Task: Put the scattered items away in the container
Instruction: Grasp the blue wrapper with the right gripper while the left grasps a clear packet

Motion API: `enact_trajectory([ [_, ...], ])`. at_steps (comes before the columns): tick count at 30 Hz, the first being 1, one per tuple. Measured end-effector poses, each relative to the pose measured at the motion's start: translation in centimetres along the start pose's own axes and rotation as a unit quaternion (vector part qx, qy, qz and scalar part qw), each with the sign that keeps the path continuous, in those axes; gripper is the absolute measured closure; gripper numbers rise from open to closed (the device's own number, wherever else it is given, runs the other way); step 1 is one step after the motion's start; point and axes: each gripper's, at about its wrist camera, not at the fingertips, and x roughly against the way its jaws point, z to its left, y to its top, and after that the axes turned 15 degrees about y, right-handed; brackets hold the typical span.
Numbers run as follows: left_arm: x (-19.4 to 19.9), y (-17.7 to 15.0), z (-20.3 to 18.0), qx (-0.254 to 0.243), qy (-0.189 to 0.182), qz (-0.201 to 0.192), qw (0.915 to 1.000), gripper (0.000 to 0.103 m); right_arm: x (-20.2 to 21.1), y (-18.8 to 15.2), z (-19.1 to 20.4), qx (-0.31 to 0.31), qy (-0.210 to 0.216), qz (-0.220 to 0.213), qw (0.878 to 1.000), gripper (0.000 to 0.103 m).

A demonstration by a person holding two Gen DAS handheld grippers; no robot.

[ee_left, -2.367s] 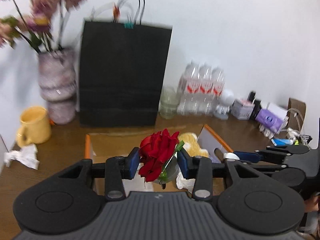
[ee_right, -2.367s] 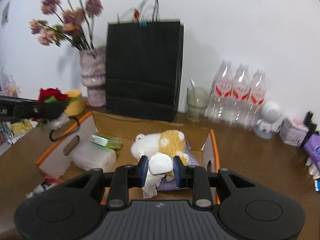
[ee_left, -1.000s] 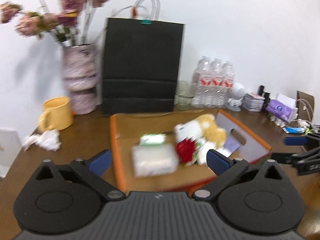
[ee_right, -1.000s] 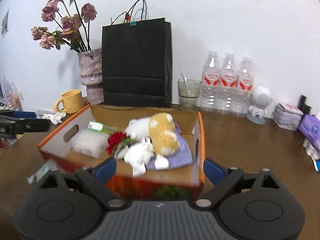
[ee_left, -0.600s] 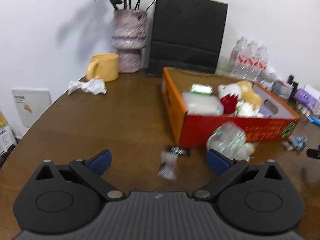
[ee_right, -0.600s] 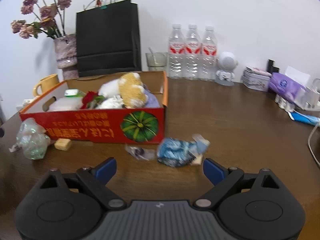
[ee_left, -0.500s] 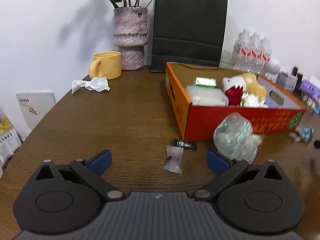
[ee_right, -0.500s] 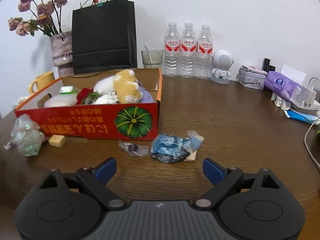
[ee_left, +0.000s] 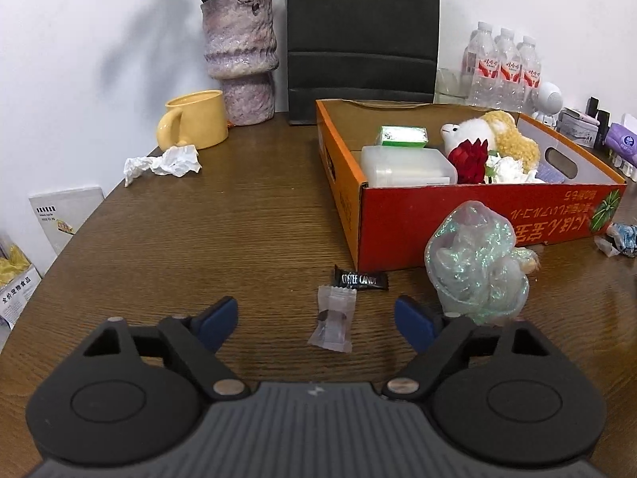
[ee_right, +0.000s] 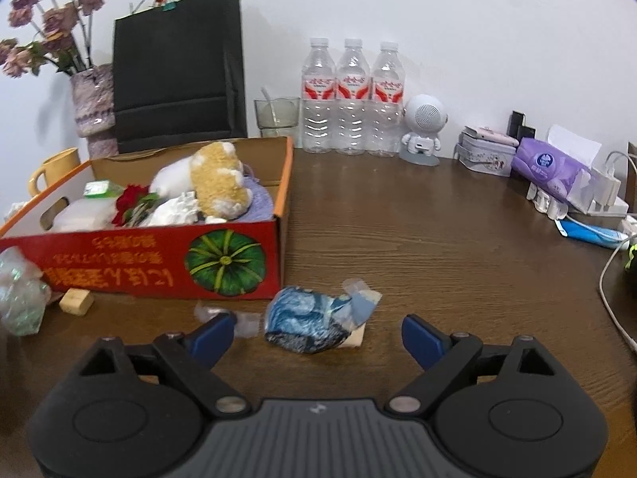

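The red cardboard box [ee_left: 458,215] [ee_right: 139,263] holds a plush toy [ee_left: 493,135], a red rose [ee_left: 471,161], a white plastic case and a green pack. In the left wrist view my left gripper [ee_left: 316,314] hovers low over a clear candy wrapper [ee_left: 333,318], its jaws closing with the wrapper between them, untouched. A black coffee candy [ee_left: 360,279] and an iridescent crumpled bag [ee_left: 475,267] lie close by. In the right wrist view my right gripper [ee_right: 314,332] stands open around a crumpled blue wrapper [ee_right: 314,316], not touching it.
A small wooden block [ee_right: 75,301] and clear wrapper scraps [ee_right: 223,314] lie before the box. At the back stand a yellow mug [ee_left: 197,119], a flower vase [ee_left: 241,55], a black paper bag [ee_right: 175,71] and three water bottles [ee_right: 352,99]. Crumpled tissue [ee_left: 163,163] lies left; cables [ee_right: 615,298] right.
Both grippers let go of the rose and a white item into the box, drew back and sank toward the table in front of it. The left jaws have narrowed a little.
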Motion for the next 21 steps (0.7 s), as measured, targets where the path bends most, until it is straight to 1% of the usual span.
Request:
enact_trajectory([
  [3,-0.3,0.0,-0.1,-0.001,-0.005,0.007,1.0,0.029,-1.0,0.6,-0.7,-0.011,-0.001,0.008,1.0,0.017],
  [5,-0.6,0.0,-0.2,0.0,-0.006,0.012,0.9999,0.032,-1.8,1.0,-1.3,-0.023,0.001,0.014,1.0,0.018],
  [7,-0.9,0.0,-0.4,-0.001,-0.005,0.016,0.9999,0.038,-2.7,1.3,-1.9,-0.039,0.006,0.023,0.999,0.024],
  [9,-1.0,0.0,-0.5,-0.003,-0.005,0.018,0.9998,0.042,-3.4,1.3,-2.4,-0.055,0.016,0.033,0.998,0.034],
  [10,-1.1,0.1,-0.6,-0.004,-0.006,0.018,0.9998,0.044,-3.7,1.3,-2.5,-0.061,0.02,0.037,0.997,0.036],
  [11,-1.1,0.1,-0.6,-0.004,-0.009,0.017,0.9998,0.049,-3.7,1.3,-2.4,-0.055,0.017,0.033,0.998,0.042],
  [13,-1.0,0.1,-0.7,-0.004,-0.01,0.015,0.9998,0.062,-3.7,1.1,-2.1,-0.046,0.02,0.033,0.998,0.047],
  [14,-1.0,0.1,-0.8,-0.005,-0.011,0.013,0.9998,0.066,-3.6,1.0,-2.0,-0.043,0.024,0.029,0.998,0.056],
  [15,-1.0,0.1,-0.9,-0.007,-0.013,0.011,0.9998,0.07,-3.5,0.9,-2.0,-0.04,0.029,0.027,0.998,0.07],
  [17,-0.9,0.1,-1.1,-0.011,-0.016,0.008,0.9998,0.075,-3.2,0.8,-1.7,-0.032,0.03,0.019,0.999,0.08],
  [18,-0.8,0.0,-1.2,-0.014,-0.017,0.006,0.9998,0.079,-3.0,0.8,-1.4,-0.025,0.026,0.015,0.999,0.092],
  [19,-0.7,0.0,-1.3,-0.016,-0.017,0.004,0.9997,0.082,-2.8,0.7,-1.3,-0.02,0.021,0.013,1.0,0.094],
  [21,-0.6,-0.1,-1.4,-0.019,-0.016,0.001,0.9997,0.082,-2.5,0.6,-1.2,-0.016,0.019,0.011,1.0,0.094],
])
